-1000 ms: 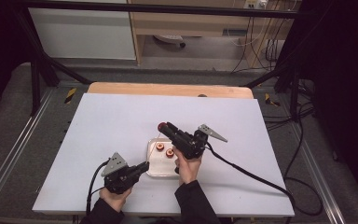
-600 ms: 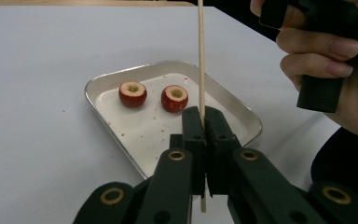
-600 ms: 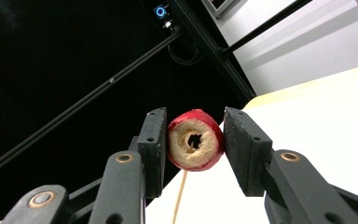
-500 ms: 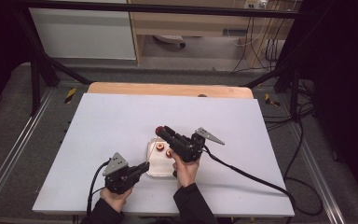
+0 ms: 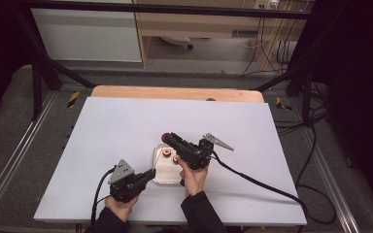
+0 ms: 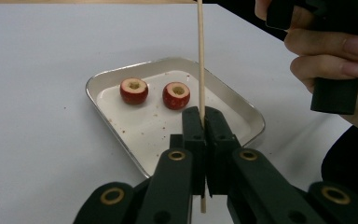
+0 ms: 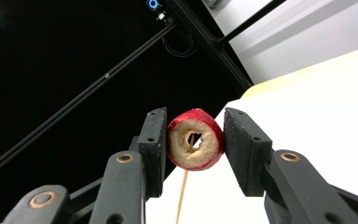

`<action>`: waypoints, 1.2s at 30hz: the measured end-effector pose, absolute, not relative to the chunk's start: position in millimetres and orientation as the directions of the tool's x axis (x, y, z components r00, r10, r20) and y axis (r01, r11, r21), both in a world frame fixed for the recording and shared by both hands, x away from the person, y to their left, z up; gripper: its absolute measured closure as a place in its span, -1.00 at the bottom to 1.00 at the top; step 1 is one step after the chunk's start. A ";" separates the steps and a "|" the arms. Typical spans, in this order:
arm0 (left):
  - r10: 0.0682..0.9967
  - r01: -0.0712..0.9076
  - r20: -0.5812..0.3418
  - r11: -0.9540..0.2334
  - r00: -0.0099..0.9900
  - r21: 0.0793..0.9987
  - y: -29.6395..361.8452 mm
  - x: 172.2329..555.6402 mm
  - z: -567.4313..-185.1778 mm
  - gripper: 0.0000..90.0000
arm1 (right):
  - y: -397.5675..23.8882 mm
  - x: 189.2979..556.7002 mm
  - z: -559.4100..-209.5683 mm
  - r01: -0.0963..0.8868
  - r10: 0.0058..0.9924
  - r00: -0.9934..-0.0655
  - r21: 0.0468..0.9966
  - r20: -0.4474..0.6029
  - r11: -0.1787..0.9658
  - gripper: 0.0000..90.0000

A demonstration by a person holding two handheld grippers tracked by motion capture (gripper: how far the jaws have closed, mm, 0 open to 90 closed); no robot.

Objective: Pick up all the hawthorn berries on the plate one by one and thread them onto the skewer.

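On the white table, a metal tray holds 2 cored red fruits. Left gripper pinches an upright wooden skewer; right gripper clamps another cored fruit.

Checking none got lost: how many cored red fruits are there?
3. Two sit side by side in the tray: one on the left, one on the right. The third is held in the right gripper, with the skewer visible through its hole.
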State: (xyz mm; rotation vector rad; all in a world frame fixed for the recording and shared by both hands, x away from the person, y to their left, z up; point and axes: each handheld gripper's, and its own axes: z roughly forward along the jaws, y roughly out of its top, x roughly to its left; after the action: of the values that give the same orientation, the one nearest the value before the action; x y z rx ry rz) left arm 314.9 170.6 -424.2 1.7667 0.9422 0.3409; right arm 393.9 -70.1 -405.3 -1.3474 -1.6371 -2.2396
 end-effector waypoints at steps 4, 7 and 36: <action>0.740 0.438 -0.202 -0.137 0.642 0.888 169.4 314.3 -424.4 0.97 | -68.4 393.0 -408.1 0.513 0.427 -0.608 0.742 0.669 -0.432 0.37; 0.737 0.443 -0.221 -0.118 0.639 0.889 170.7 315.4 -423.5 0.97 | -66.1 391.2 -413.1 0.526 0.433 -0.612 0.750 0.662 -0.402 0.37; 0.740 0.482 -0.230 -0.144 0.632 0.864 169.5 326.4 -428.7 0.97 | -48.1 363.7 -443.8 0.579 0.446 -0.628 0.766 0.637 -0.279 0.37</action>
State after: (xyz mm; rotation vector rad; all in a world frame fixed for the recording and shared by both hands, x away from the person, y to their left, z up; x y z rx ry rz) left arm 326.4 169.5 -428.7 1.7953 0.9864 0.3043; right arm 363.7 -48.1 -443.8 -1.3044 -1.8233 -2.0572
